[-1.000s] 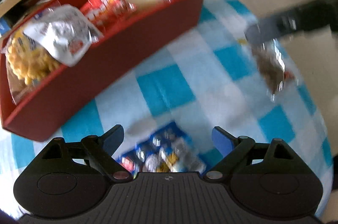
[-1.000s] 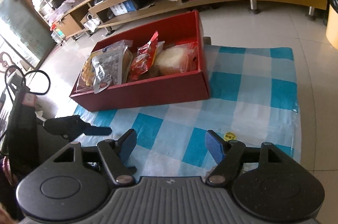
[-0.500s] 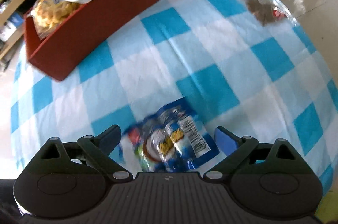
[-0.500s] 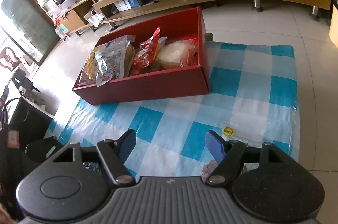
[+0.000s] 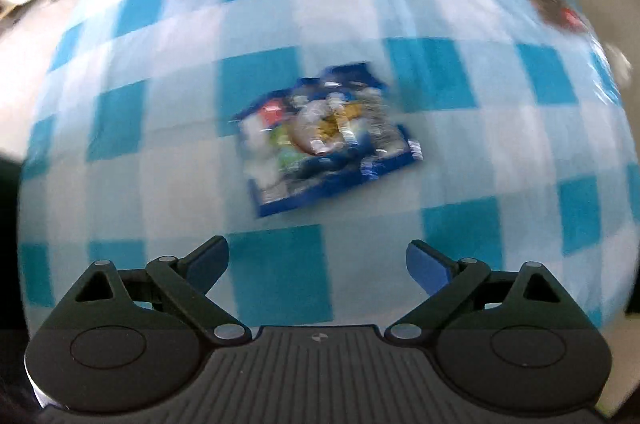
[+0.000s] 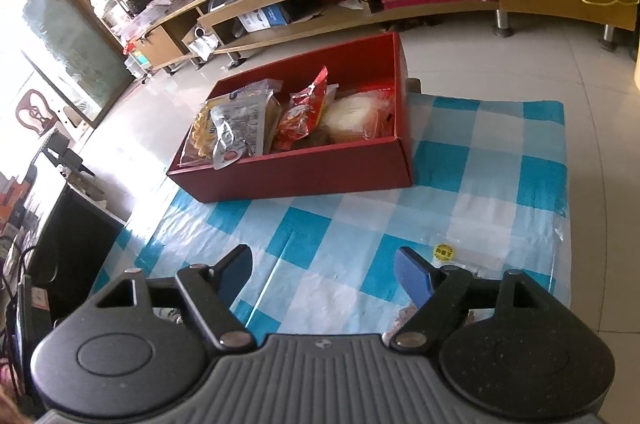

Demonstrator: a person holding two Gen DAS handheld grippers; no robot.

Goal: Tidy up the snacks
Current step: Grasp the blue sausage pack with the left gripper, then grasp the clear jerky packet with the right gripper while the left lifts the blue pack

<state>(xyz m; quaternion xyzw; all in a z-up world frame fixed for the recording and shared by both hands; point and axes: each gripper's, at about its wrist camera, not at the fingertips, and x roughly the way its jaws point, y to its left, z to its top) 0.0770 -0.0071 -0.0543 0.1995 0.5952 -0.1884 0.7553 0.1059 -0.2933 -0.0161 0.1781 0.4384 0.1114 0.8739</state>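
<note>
A flat, glossy blue plastic snack packet [image 5: 326, 137] with white, green and yellow print lies on the blue-and-white checked cloth [image 5: 500, 151], ahead of the left gripper [image 5: 317, 260], whose jaws are spread apart and hold nothing. Its lettering is too blurred to read. The right gripper [image 6: 323, 270], also spread and holding nothing, faces the red rectangular cardboard box [image 6: 304, 175] of bagged snacks at the cloth's far edge.

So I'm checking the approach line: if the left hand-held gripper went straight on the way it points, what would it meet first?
Probably the blue snack packet, lying flat on the checkered cloth dead ahead of the open left hand-held gripper. Nothing stands between them, though blur leaves depth unclear.
</note>
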